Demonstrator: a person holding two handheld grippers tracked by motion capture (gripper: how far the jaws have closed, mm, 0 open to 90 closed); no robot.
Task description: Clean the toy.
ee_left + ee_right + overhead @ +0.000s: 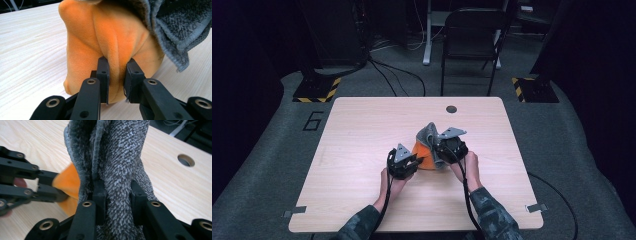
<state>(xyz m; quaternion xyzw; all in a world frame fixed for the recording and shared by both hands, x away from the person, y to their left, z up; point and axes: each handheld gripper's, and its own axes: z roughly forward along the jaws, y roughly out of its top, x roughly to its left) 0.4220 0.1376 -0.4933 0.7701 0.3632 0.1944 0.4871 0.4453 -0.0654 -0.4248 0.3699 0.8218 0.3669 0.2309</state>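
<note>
Pinching a plush orange cloth [110,37], the left gripper [117,75] is clamping a fold while the right gripper [117,195] is clamping nubby grey towel [117,152] on the wood table [362,130].

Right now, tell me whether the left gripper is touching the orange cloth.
Touching. The left gripper view shows the left gripper with both jaws pinching a fold of the orange cloth between them.

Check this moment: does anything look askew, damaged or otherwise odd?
Nothing looks damaged or spilled. The orange cloth and grey cloth sit bunched together in a heap on the table, not flat, because the left gripper pinches a fold of orange and the right gripper pinches the grey.
</note>
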